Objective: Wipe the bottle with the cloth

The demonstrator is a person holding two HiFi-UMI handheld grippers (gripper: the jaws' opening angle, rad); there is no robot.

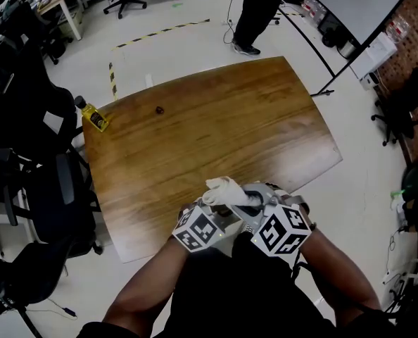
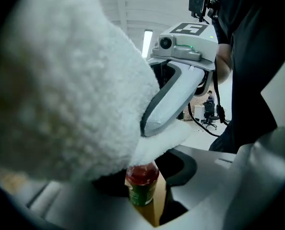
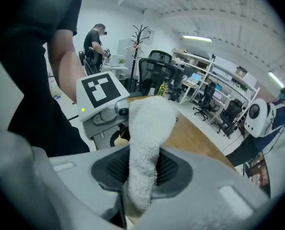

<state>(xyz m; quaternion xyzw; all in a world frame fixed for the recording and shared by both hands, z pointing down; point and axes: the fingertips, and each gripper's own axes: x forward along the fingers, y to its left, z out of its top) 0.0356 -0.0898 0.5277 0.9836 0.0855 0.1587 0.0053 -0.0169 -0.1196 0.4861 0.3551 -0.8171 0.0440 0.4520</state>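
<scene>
Wiping step on my end right now. What works, I reckon: keep the bottle steady in the left gripper and let the right gripper do the moving. Drag the cloth down and around the sides rather than just dabbing the top, and turn the bottle a bit between passes so the label side gets covered too.

The left jaws are fairly wide and closed around the bottle. It sits upright between them, with the red top poking out past the tips. The cloth is draped over that top, just beyond the left jaws.

The right jaws are narrow, pinched on a fold of the cloth. The rest bunches out ahead of the tips, towards the left gripper. Wooden surface is below both.
</scene>
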